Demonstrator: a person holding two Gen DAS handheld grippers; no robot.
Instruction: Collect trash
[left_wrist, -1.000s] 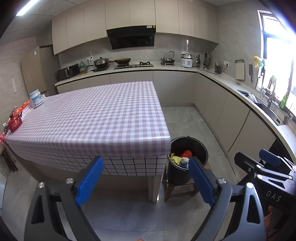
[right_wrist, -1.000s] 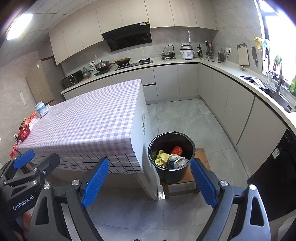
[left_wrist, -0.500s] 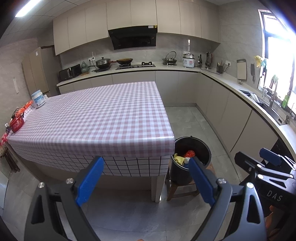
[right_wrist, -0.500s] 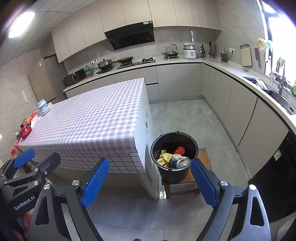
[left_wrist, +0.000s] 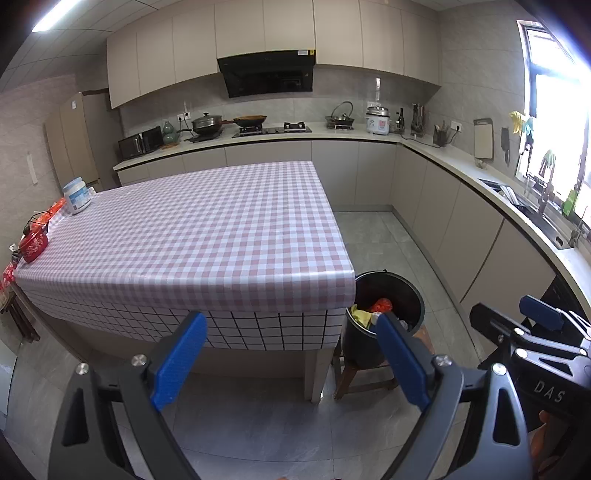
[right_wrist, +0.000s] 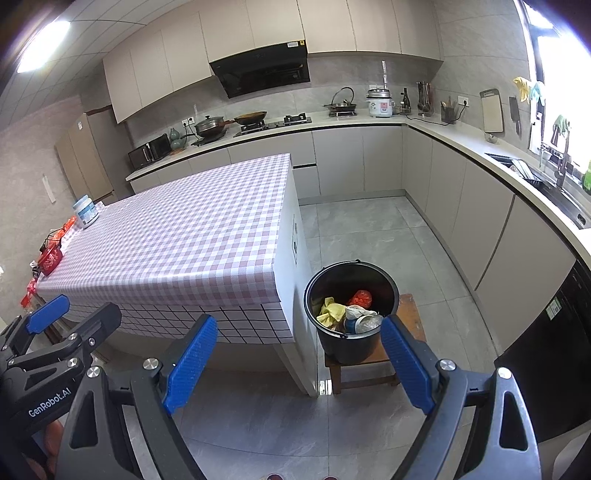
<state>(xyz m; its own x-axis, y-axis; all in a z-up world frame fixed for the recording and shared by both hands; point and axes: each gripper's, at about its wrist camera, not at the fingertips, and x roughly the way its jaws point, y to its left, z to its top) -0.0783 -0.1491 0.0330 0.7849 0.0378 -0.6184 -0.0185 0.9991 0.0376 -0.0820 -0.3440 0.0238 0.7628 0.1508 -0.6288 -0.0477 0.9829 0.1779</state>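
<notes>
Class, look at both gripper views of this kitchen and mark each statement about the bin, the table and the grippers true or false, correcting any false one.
1. The black bucket stands on a small wooden stool. True.
2. The bucket is empty. False: it holds trash, including a yellow crumpled piece and a red one.
3. The right gripper is clamped on a bottle. False: its jaws stand wide apart with nothing between them.
4. The left gripper is open and empty. True.
5. A white tub sits at the far left edge of the checked table. True.
</notes>
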